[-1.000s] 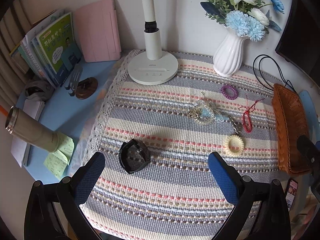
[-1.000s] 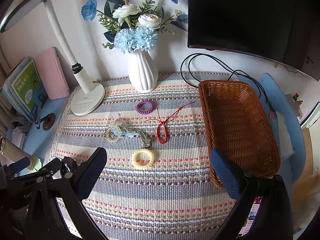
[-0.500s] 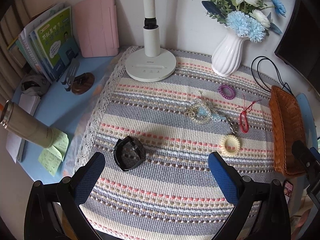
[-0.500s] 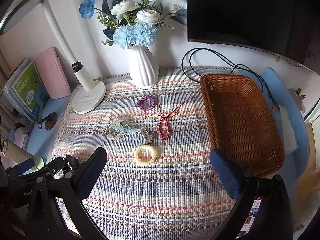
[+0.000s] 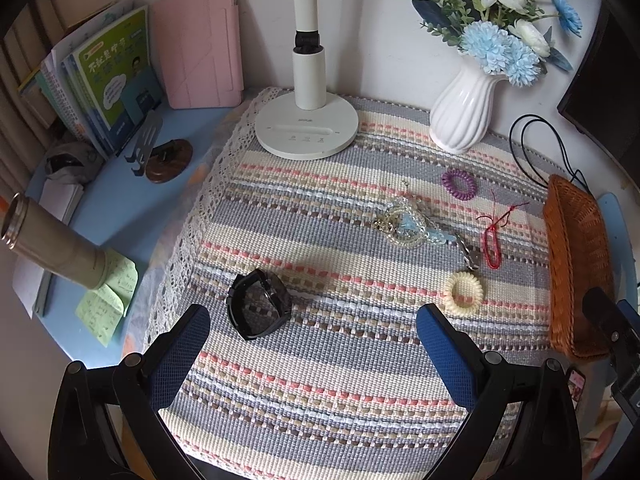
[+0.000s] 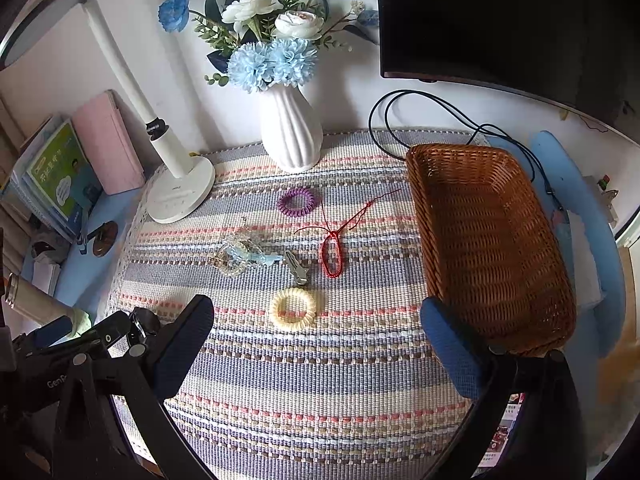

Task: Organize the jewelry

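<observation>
On the striped mat lie a black watch (image 5: 258, 304), a cream coil hair tie (image 5: 463, 292) (image 6: 293, 309), a purple coil hair tie (image 5: 459, 184) (image 6: 296, 202), a red string bracelet (image 5: 492, 240) (image 6: 333, 254), a clear-and-blue bead bracelet (image 5: 404, 226) (image 6: 236, 258) and a metal hair clip (image 5: 470, 254) (image 6: 297, 268). A brown wicker basket (image 6: 500, 248) (image 5: 576, 260) stands at the right, with nothing in it. My left gripper (image 5: 312, 354) is open and empty, just short of the watch. My right gripper (image 6: 316, 352) is open and empty, just short of the cream tie.
A white desk lamp (image 5: 307, 120) and a white vase of blue flowers (image 6: 290, 128) stand at the back of the mat. Books (image 5: 108, 80), a pink case (image 5: 200, 44) and a metal flask (image 5: 52, 248) stand at the left. A black monitor (image 6: 508, 20) and cables (image 6: 460, 120) are behind the basket.
Both grippers have drawn back and risen a little, so the mat and objects look slightly farther off. Nothing on the mat has moved.
</observation>
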`<state>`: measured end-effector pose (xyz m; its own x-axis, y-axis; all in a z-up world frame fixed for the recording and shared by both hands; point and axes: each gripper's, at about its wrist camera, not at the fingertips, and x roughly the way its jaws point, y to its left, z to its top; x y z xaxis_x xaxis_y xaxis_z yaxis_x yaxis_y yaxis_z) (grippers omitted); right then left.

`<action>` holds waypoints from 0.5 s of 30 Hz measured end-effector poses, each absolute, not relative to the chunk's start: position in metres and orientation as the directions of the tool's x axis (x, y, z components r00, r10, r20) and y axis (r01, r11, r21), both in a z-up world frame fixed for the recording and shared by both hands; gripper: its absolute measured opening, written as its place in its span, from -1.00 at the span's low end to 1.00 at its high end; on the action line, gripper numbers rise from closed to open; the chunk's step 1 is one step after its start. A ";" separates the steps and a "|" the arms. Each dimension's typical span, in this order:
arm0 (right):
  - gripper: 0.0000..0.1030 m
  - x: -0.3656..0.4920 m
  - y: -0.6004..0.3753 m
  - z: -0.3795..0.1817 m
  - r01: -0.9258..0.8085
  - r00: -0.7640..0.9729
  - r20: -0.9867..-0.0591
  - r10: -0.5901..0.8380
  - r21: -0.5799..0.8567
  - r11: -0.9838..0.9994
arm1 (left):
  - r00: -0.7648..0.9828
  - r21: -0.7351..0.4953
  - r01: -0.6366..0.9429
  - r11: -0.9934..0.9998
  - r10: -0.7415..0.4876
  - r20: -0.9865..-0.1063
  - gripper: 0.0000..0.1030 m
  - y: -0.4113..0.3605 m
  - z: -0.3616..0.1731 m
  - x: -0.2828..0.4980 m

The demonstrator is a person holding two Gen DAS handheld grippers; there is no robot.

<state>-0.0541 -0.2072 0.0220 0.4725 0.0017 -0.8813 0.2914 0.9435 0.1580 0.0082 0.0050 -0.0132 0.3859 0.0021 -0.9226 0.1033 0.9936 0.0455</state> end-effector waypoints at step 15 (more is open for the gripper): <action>1.00 -0.039 -0.191 0.008 0.208 0.466 -0.880 0.093 0.210 0.955 | 0.398 -0.020 0.002 1.000 -0.019 -0.917 0.99 0.032 -0.020 0.014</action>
